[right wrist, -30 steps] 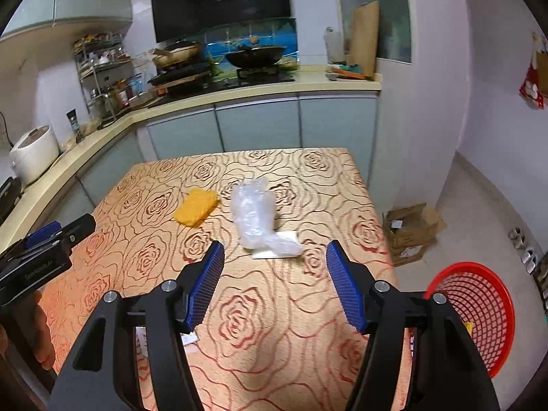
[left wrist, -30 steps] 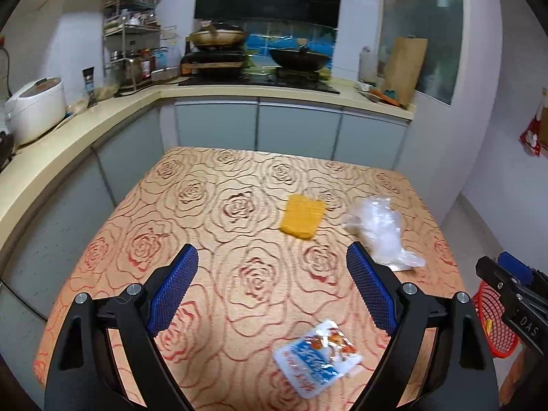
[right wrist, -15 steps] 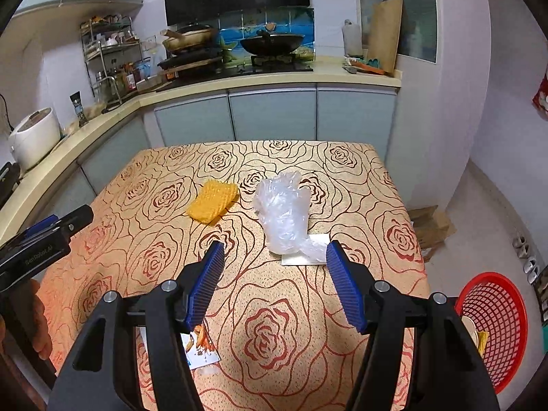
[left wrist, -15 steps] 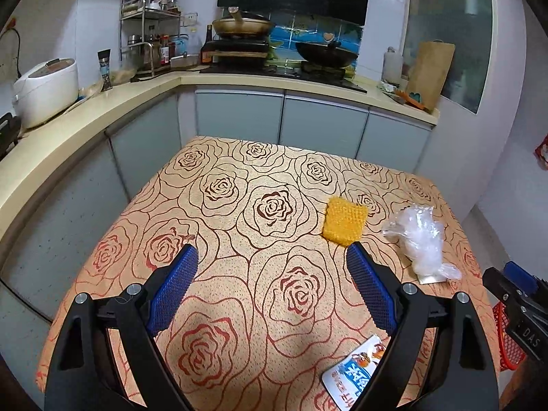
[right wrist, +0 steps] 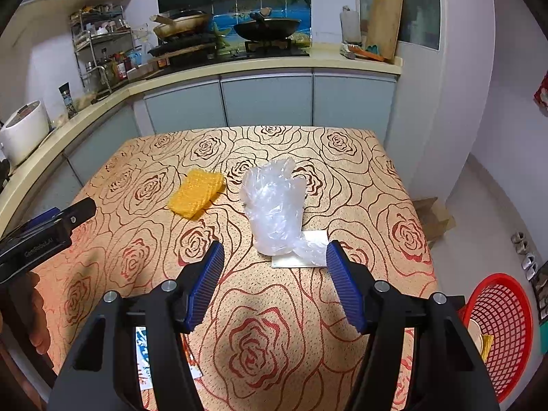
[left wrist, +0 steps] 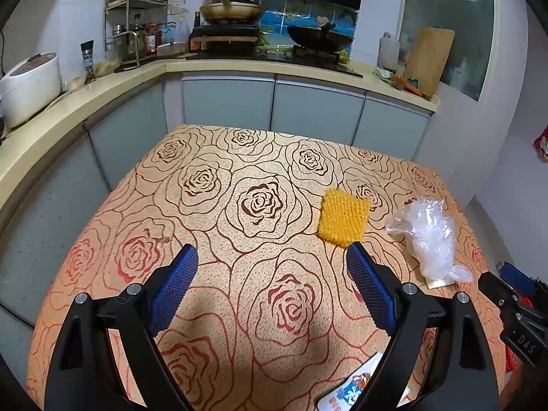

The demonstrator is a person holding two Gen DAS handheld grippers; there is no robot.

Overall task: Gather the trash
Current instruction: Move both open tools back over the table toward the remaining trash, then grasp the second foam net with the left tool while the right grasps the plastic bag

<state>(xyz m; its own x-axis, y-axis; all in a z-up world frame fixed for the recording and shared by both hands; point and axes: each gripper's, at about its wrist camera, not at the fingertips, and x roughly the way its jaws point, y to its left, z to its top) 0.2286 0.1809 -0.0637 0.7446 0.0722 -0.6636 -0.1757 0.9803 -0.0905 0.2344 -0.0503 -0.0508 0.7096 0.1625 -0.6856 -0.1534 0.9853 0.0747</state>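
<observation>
On the rose-patterned table (left wrist: 239, 157) (right wrist: 359, 178) lie a yellow scrub pad (left wrist: 343, 216) (right wrist: 196, 192), a crumpled clear plastic bag (left wrist: 430, 234) (right wrist: 274, 212) and, under the bag's near end, a white card (right wrist: 310, 255). A printed snack wrapper (left wrist: 349, 392) (right wrist: 142, 352) lies at the near edge, partly hidden behind the gripper frames. My left gripper (left wrist: 272, 257) hangs open over bare cloth, the pad just beyond its right finger. My right gripper (right wrist: 274, 251) is open, its tips either side of the bag's near end, not touching it.
A red mesh basket (right wrist: 496, 328) stands on the floor right of the table, with scraps inside. A cardboard box (right wrist: 433, 214) sits on the floor past the table's right edge. Kitchen counters with a rice cooker (left wrist: 29, 85) and woks ring the far side.
Both grippers have moved forward and lower over the table; pad and bag now look larger and nearer. The snack wrapper has slipped toward the bottom edge. Jaw widths are unchanged.
</observation>
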